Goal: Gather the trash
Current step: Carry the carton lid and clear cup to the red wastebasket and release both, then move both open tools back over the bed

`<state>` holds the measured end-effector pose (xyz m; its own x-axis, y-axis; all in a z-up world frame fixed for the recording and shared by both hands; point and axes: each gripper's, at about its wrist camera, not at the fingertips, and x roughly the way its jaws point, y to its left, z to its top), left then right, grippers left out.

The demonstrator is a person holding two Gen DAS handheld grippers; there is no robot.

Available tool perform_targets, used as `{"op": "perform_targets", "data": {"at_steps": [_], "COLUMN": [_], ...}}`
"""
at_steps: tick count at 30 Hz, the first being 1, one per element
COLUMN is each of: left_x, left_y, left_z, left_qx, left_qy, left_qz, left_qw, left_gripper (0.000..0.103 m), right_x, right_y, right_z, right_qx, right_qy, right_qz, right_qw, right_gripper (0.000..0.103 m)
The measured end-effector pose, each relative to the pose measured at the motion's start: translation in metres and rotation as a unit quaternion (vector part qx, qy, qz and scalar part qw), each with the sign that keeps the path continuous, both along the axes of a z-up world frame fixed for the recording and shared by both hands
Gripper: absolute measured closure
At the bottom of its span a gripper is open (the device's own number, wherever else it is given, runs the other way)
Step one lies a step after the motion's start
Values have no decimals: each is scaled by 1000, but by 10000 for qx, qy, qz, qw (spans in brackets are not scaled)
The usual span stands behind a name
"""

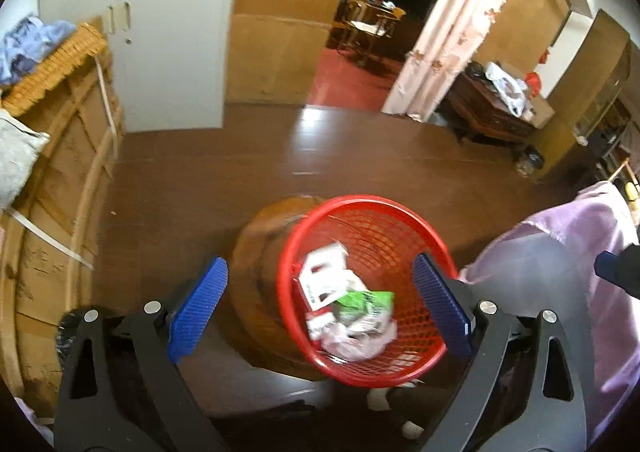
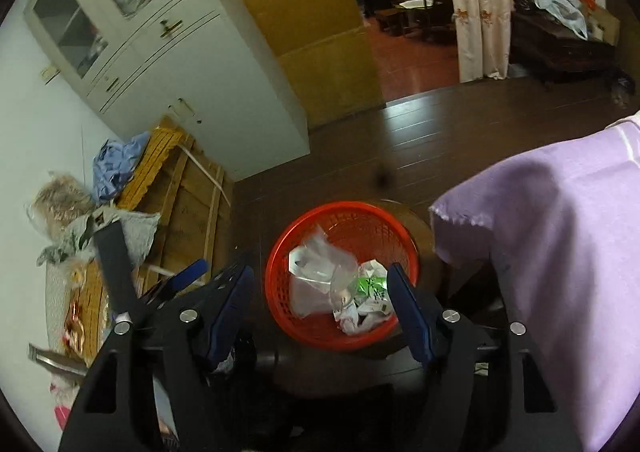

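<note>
A red mesh basket (image 1: 400, 212) sits on a round wooden stool (image 1: 256, 252) and holds trash: white packaging (image 1: 324, 276), a green wrapper (image 1: 364, 304) and crumpled paper. My left gripper (image 1: 320, 304) is open and empty, hovering above the basket. The basket also shows in the right wrist view (image 2: 280, 252), with a clear plastic wrapper (image 2: 320, 272) and the green wrapper (image 2: 370, 286) inside. My right gripper (image 2: 320, 312) is open and empty above the basket. The left gripper's blue finger (image 2: 188, 274) shows at its left.
A lilac cloth (image 2: 560, 252) covers furniture to the right. Wooden boards with a wicker mat and clothes (image 1: 60, 132) lean at the left. A white cabinet (image 1: 172, 32) stands behind. A doorway with a curtain (image 1: 452, 24) opens beyond the dark wooden floor (image 1: 360, 156).
</note>
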<state>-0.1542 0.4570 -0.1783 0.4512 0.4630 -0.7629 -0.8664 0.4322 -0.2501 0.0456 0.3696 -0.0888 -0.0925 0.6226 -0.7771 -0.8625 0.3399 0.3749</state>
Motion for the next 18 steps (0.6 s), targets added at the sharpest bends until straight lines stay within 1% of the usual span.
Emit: {"op": "perform_targets", "data": {"at_steps": [2, 6, 9, 11, 15, 18], "left_x": [1, 9, 21, 28, 49, 78], "left_y": [-2, -11, -25, -35, -63, -90], "left_z": [2, 7, 15, 22, 40, 56], "left_qx": [51, 85, 266, 327, 515, 641], "left_qy": [-22, -94, -20, -42, -99, -100], "left_qz": [-1, -210, -402, -548, -969, -1492], "left_qw": [10000, 9997, 9988, 9980, 9939, 9867], "left_gripper": [12, 11, 11, 11, 9, 9], "right_x": [2, 20, 40, 56, 84, 102], "right_y": [-10, -48, -87, -116, -178, -224], "right_z": [-1, 9, 23, 28, 44, 54], "right_qx": [33, 86, 228, 282, 360, 422], "right_qy": [167, -22, -92, -188, -428, -605], "right_qz": [-25, -288, -670, -918, -1463, -1863], "right_qw": [9999, 9995, 9975, 9952, 9877, 9797], "right_gripper": [35, 35, 35, 35, 35, 35]}}
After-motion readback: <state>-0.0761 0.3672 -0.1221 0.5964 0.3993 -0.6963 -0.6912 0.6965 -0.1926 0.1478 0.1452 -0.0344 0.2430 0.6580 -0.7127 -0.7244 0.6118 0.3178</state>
